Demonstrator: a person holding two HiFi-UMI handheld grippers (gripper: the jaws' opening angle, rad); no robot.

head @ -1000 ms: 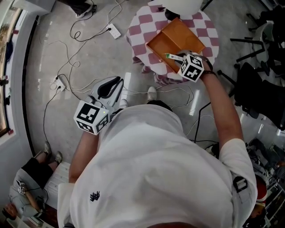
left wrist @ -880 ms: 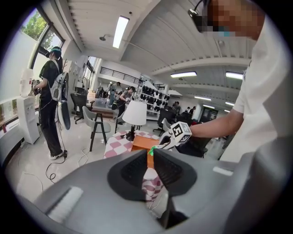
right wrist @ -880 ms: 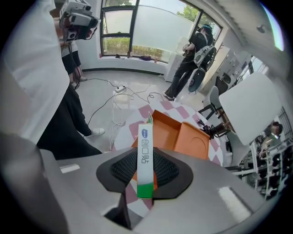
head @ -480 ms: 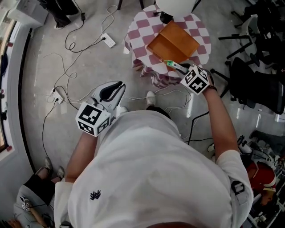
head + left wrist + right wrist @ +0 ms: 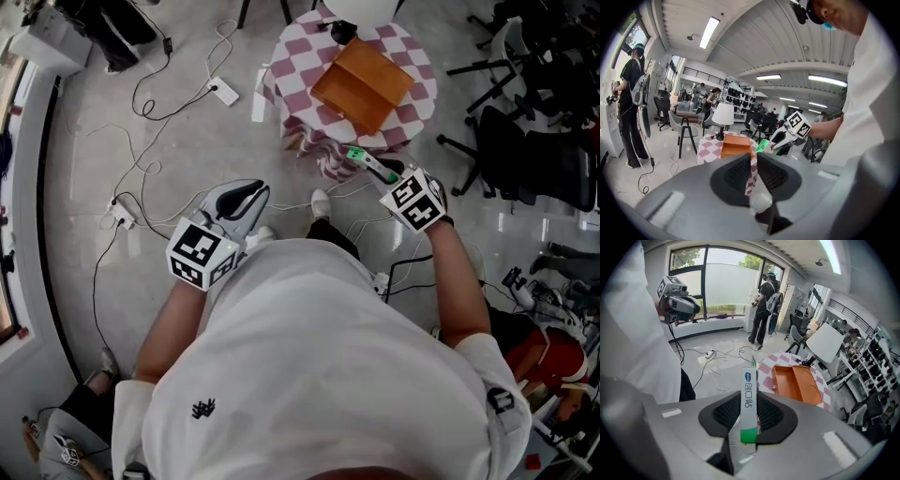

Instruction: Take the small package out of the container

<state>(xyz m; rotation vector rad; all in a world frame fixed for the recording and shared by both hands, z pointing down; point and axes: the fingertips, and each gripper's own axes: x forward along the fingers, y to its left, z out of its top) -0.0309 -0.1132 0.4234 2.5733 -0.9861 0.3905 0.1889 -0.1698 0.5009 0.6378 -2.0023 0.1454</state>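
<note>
Between right gripper fingers, small package

In your head view, the top of the frame cut off the white lampshade at the table's far edge, and the print on the small package was too small to read. The package's broad faces lay hidden against the right gripper's pads. In the left gripper view, your left gripper's own body hid most of the table's hanging cloth.

White tee, small dark logo, grey L gripper, R gripper, b&w marker cubes, black fingers
</note>
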